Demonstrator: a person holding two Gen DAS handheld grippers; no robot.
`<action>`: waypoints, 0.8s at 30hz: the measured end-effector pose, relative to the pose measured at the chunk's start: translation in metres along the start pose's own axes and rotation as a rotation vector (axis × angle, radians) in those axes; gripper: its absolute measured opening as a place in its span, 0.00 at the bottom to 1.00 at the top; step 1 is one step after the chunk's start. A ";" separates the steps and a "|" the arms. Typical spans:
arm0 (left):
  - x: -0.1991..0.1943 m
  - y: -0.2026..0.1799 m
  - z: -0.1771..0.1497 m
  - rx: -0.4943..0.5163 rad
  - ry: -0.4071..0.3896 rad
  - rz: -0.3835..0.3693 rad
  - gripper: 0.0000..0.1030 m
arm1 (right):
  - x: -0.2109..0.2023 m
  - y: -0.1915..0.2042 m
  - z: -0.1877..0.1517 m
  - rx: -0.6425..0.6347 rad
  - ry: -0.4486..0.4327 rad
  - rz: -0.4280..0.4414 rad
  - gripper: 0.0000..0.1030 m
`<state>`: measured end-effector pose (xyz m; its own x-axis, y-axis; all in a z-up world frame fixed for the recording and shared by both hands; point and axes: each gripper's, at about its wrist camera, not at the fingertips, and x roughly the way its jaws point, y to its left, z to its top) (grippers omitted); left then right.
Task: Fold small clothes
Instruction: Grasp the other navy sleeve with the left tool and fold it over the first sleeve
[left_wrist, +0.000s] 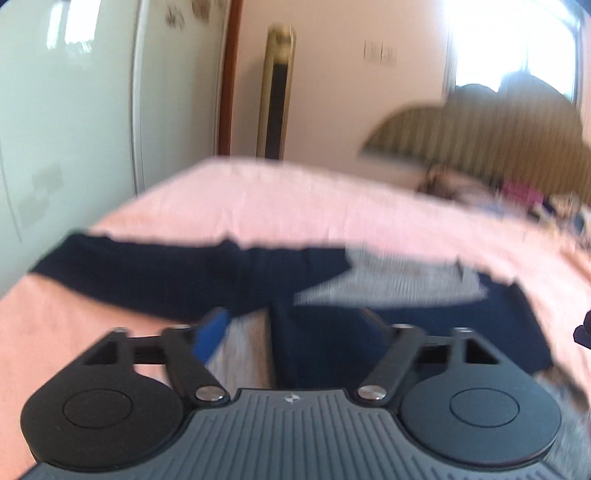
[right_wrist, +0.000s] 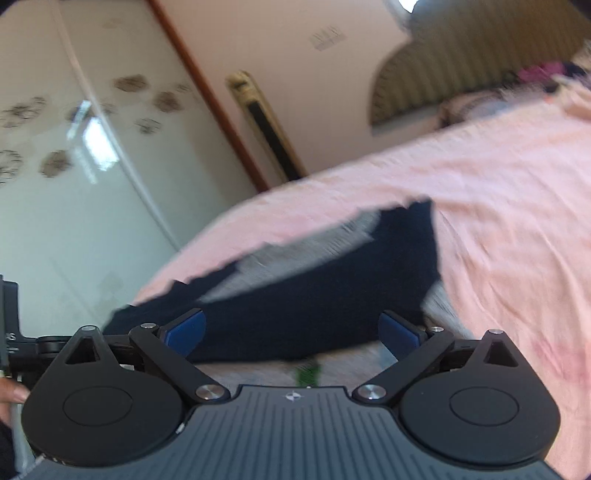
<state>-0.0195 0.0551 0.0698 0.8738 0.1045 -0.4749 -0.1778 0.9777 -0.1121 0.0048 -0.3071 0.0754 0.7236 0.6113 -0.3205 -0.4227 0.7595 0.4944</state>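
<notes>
Both tongs hang spread and empty over a pink bed (right_wrist: 498, 192), the left tongs (left_wrist: 291, 325) and the right tongs (right_wrist: 291, 328) pinching nothing. A navy-and-grey garment (right_wrist: 314, 295) lies flat just ahead of their tips, apparently laid out for folding.

Left claw (left_wrist: 291, 325) and right claw (right_wrist: 291, 332), apparently both agape.

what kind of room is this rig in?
Most likely a bedroom: a bed with a pink sheet, a curved striped headboard and a glossy wardrobe. A navy-and-grey garment lies on the sheet.
</notes>
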 end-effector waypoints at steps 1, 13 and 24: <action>0.004 -0.004 0.003 0.019 -0.027 -0.032 0.84 | 0.004 0.003 0.012 -0.012 -0.018 0.016 1.00; 0.091 -0.030 -0.033 0.151 0.200 -0.152 0.86 | 0.142 -0.076 0.043 -0.036 0.151 -0.317 0.97; 0.033 0.169 0.003 -0.490 -0.028 0.189 0.87 | 0.142 -0.074 0.040 -0.052 0.138 -0.294 1.00</action>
<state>-0.0192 0.2248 0.0372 0.8168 0.2819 -0.5033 -0.5180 0.7423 -0.4251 0.1604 -0.2857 0.0259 0.7396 0.3859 -0.5515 -0.2368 0.9161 0.3235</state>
